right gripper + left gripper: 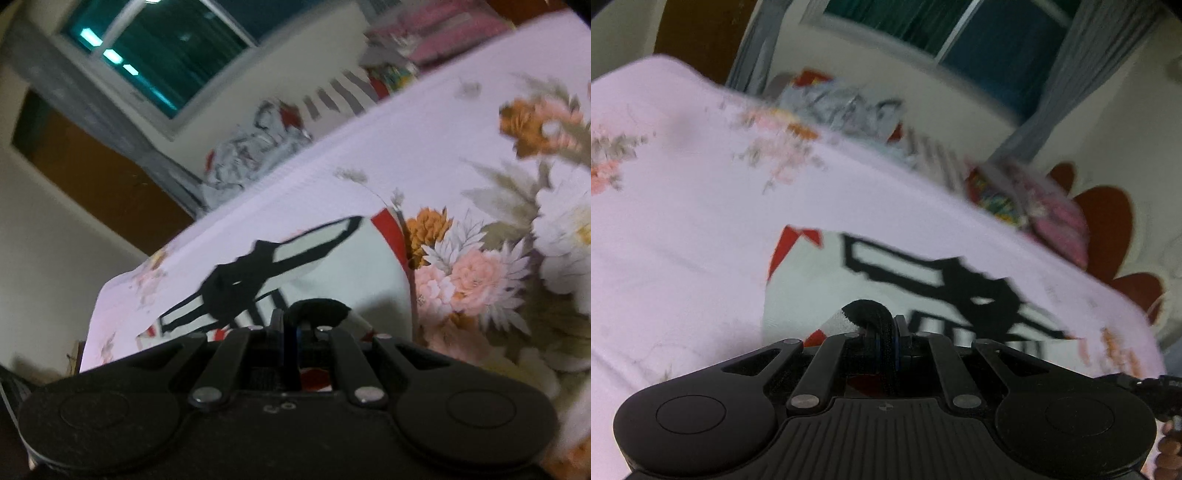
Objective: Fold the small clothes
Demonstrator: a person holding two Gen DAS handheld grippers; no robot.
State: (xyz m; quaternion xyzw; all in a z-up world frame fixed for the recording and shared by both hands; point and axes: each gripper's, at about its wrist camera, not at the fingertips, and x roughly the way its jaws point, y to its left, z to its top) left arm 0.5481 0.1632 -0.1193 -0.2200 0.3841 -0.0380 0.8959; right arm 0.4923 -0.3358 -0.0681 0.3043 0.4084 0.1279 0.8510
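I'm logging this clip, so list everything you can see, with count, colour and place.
garment: one, white with black print and red patches, on the bed, black edge pinched by both grippers
bedsheet: one, pale pink floral, under the garment
clothes pile: several, grey, red, striped, far bed edge
window: one, dark, grey curtains
left gripper: black, jaws shut
right gripper: black, jaws shut
fingers: lower right corner, left view

Both your views dim, indoor light, colours washed pinkish. Heavy motion blur across bedsheet (683, 221), clothes pile (842, 107) and curtains (1052, 92); print edges smeared. Window (155, 48) dark teal, three bright lamp reflections in glass. Your near black tool bodies sharper. Fisheye bends window frame, corners vignetted black.
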